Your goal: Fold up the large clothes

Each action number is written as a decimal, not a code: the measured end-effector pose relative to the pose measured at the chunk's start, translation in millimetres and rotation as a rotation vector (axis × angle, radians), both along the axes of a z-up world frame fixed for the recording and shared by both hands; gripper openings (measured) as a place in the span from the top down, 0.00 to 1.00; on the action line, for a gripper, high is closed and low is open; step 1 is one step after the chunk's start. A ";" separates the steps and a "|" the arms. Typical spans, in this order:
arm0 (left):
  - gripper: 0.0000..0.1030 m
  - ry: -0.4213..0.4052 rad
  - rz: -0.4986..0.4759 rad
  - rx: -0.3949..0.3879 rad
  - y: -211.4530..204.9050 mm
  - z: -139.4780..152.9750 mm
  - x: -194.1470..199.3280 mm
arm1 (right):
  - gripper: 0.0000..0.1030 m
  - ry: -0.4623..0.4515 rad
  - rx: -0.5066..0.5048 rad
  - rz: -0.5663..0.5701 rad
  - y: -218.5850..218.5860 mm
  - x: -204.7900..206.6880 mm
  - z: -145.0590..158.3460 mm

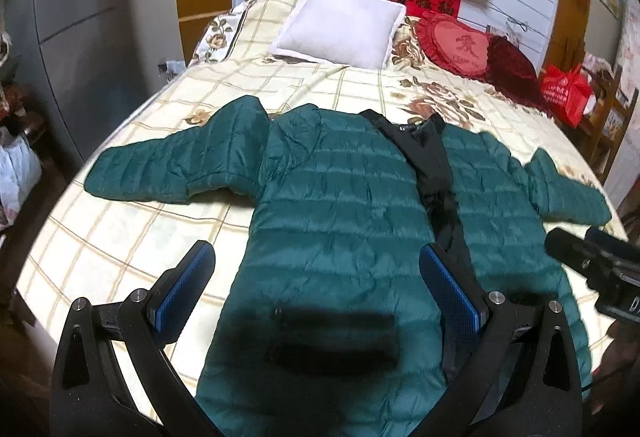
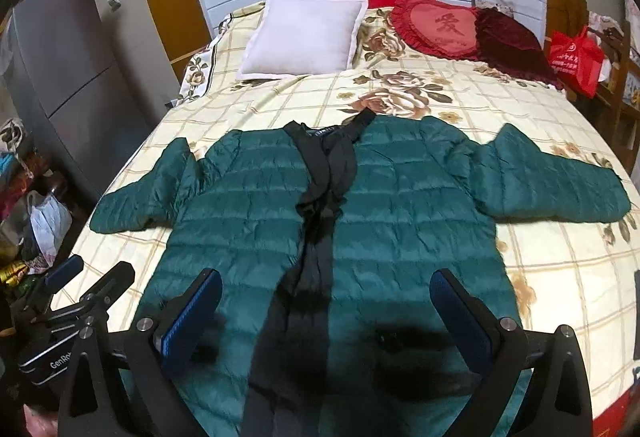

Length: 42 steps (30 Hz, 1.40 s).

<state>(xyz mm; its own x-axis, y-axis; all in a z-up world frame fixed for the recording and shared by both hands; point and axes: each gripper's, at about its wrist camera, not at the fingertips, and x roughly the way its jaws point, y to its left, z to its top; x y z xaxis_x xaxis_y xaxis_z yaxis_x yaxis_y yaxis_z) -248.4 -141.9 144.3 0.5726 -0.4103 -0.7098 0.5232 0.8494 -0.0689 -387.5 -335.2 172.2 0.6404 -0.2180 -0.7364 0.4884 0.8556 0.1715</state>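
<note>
A dark green quilted puffer jacket (image 1: 336, 205) lies flat and face up on the bed, front open, black lining showing down the middle, both sleeves spread out sideways. It also shows in the right wrist view (image 2: 400, 205). My left gripper (image 1: 316, 257) is open and empty, held above the jacket's lower left half. My right gripper (image 2: 326, 285) is open and empty above the jacket's lower middle. The right gripper shows at the right edge of the left wrist view (image 1: 592, 257). The left gripper shows at the lower left of the right wrist view (image 2: 80, 285).
The bed (image 1: 120, 237) has a cream checked floral cover. A white pillow (image 1: 340, 25), a red heart cushion (image 1: 456, 45) and a dark red cushion (image 1: 516, 69) lie at its head. A red bag (image 1: 568, 93) sits at the right, a grey fridge (image 1: 80, 37) at the left.
</note>
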 end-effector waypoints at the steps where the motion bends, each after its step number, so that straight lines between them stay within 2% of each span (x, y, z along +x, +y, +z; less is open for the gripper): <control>1: 0.01 0.009 0.007 0.000 -2.4 0.6 5.0 | 0.00 0.001 -0.001 0.003 -1.2 4.9 0.6; 12: 0.01 -0.037 0.030 0.037 -20.5 -2.3 45.0 | 0.00 -0.008 -0.004 0.000 -30.8 60.0 -0.9; 22: 0.01 -0.016 0.035 0.016 -37.1 -15.8 76.9 | 0.00 -0.010 -0.004 -0.043 -52.2 97.0 -27.8; 34: 0.01 0.017 0.026 0.014 -54.9 -33.4 91.5 | 0.00 0.028 -0.004 -0.079 -63.6 105.8 -50.2; 42: 0.01 -0.002 0.022 0.029 -63.3 -36.8 93.4 | 0.00 0.060 -0.012 -0.089 -69.5 108.9 -58.8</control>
